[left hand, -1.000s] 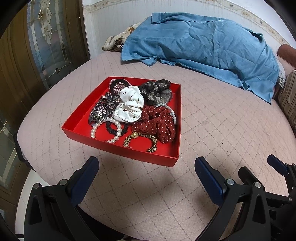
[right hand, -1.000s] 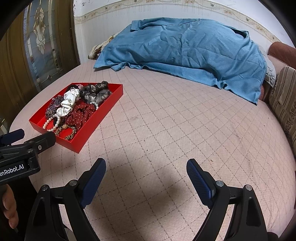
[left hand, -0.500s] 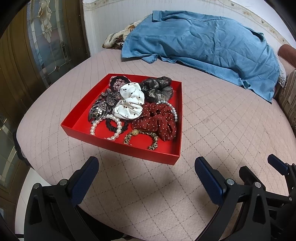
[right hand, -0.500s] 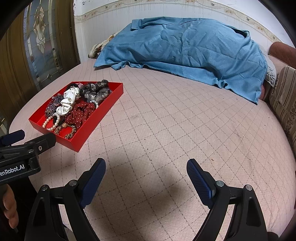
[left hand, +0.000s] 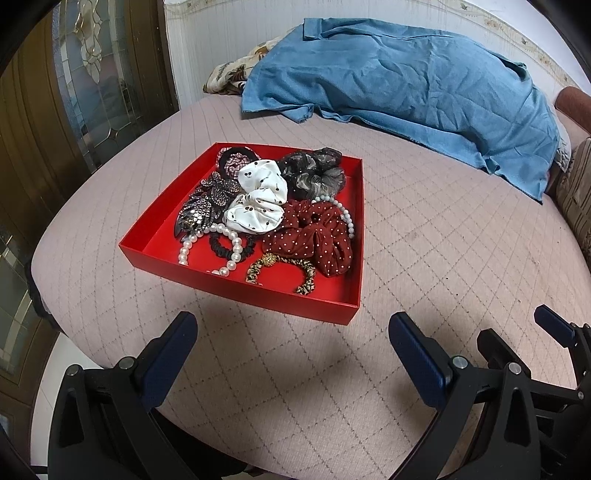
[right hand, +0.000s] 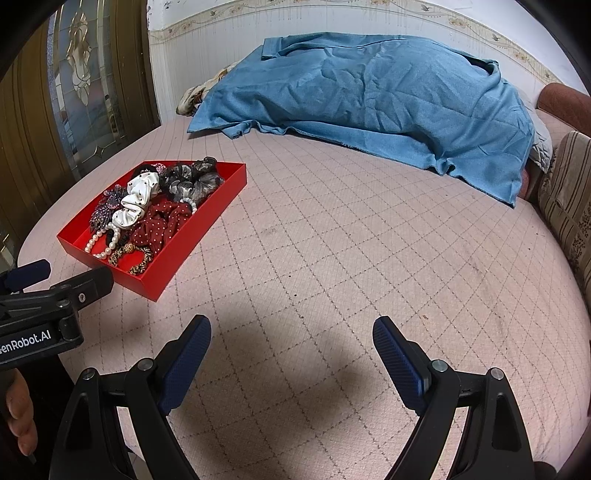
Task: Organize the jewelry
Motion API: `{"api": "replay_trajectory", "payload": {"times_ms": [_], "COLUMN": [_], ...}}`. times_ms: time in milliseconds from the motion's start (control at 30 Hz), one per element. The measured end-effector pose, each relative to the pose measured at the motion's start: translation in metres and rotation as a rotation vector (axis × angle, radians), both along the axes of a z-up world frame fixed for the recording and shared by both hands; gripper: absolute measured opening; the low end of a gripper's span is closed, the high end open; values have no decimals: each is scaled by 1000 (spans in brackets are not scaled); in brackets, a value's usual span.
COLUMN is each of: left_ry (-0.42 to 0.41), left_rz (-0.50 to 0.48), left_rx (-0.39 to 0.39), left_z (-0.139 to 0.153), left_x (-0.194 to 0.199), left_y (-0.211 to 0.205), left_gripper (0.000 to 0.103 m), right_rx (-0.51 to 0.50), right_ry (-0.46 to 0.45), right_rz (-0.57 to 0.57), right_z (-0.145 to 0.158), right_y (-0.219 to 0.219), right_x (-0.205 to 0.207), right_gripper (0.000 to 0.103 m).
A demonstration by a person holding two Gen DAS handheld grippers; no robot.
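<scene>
1. Surface was a pink quilted bedspread (right hand: 351, 258) with a diamond stitch pattern, filling most of both frames; a few dark specks on it at centre of the right wrist view.
2. Red tray (left hand: 236, 286) sat on the bedspread, centre-left in the left wrist view, left-middle in the right wrist view (right hand: 207, 225).
3. Tray held a jumble: white scrunchie (left hand: 260, 199), dark red dotted scrunchie (left hand: 314, 240), grey-black scrunchie (left hand: 314, 173), pearl bracelet (left hand: 229, 251), leopard-print hair tie (left hand: 306, 271), rhinestone clip (left hand: 207, 206). All touching or overlapping.
4. Blue cloth (right hand: 369, 103) lay crumpled across the top of the frame, against a white wall (right hand: 332, 18) with a patterned border.
5. Wooden door with leaded glass (right hand: 81, 74) at upper left.
6. Striped cushion (right hand: 569, 192) at right edge.
7. Left gripper (left hand: 291, 332) released, fingers wide apart, holding nothing, low in frame just short of the tray.
8. Right gripper (right hand: 291, 336) also released, empty, over bare bedspread, well apart from the tray.
</scene>
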State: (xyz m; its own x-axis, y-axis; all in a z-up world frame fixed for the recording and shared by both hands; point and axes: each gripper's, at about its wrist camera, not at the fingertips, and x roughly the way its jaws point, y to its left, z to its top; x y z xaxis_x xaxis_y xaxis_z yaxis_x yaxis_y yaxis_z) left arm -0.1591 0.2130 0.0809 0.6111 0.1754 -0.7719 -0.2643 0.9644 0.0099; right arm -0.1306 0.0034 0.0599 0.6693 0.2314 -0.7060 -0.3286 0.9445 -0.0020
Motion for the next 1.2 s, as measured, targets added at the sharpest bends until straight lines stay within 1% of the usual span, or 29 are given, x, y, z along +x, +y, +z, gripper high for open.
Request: {"api": "replay_trajectory", "payload": {"times_ms": [1200], "left_ry": [21], "left_rz": [1], "left_rx": [-20], "left_z": [-5], "left_x": [1], "left_y": [6], "left_gripper": [103], "right_rx": [-6], "right_ry": [3], "right_rz": [10], "right_z": [-4], "right_y": [7], "right_x": [-2], "right_gripper": [93]}}
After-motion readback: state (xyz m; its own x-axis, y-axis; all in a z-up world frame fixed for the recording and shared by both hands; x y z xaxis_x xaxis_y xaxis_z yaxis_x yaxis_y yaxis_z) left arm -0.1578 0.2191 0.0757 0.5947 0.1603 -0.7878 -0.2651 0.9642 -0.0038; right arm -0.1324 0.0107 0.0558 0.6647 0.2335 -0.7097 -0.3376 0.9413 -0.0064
